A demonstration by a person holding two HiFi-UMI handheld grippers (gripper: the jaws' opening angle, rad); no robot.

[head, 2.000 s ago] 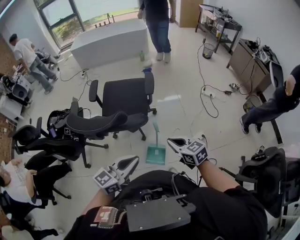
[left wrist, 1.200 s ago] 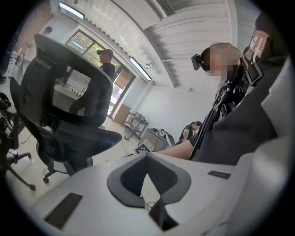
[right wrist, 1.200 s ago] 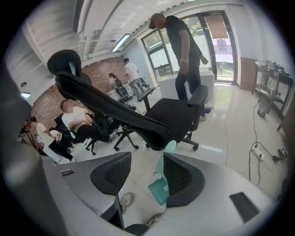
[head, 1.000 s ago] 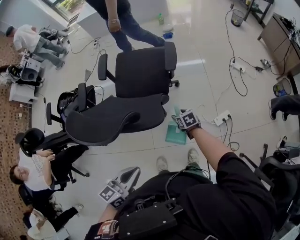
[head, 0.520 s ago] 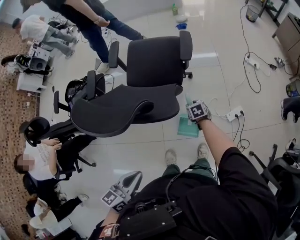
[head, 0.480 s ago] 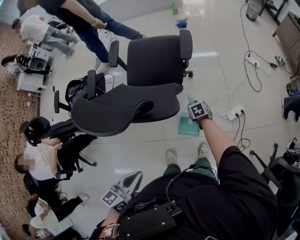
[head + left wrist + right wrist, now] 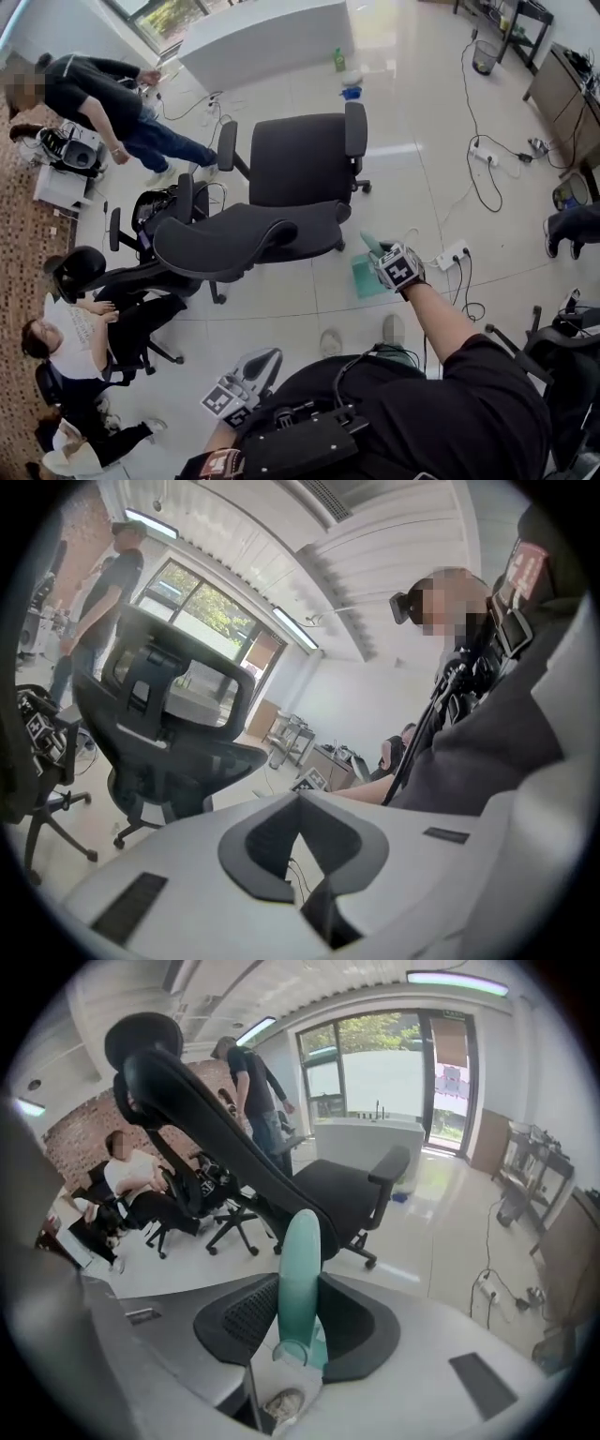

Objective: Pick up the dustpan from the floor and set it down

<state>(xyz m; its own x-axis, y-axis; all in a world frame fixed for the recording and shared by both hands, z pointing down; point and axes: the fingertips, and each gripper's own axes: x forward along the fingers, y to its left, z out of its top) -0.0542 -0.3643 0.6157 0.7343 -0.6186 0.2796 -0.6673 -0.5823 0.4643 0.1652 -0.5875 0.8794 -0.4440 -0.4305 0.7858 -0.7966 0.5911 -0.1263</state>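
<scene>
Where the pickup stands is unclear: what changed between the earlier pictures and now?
The right hand-held gripper reached forward to the teal dustpan; its jaws have just been closing and now clamp its handle. A standing person walked left. The left hand-held gripper stayed low, shut and empty; the chairs kept their places.

Your right gripper (image 7: 377, 251) covers most of the handle of the dustpan (image 7: 364, 277) in the head view; in the right gripper view its body hides the pan from you.
</scene>
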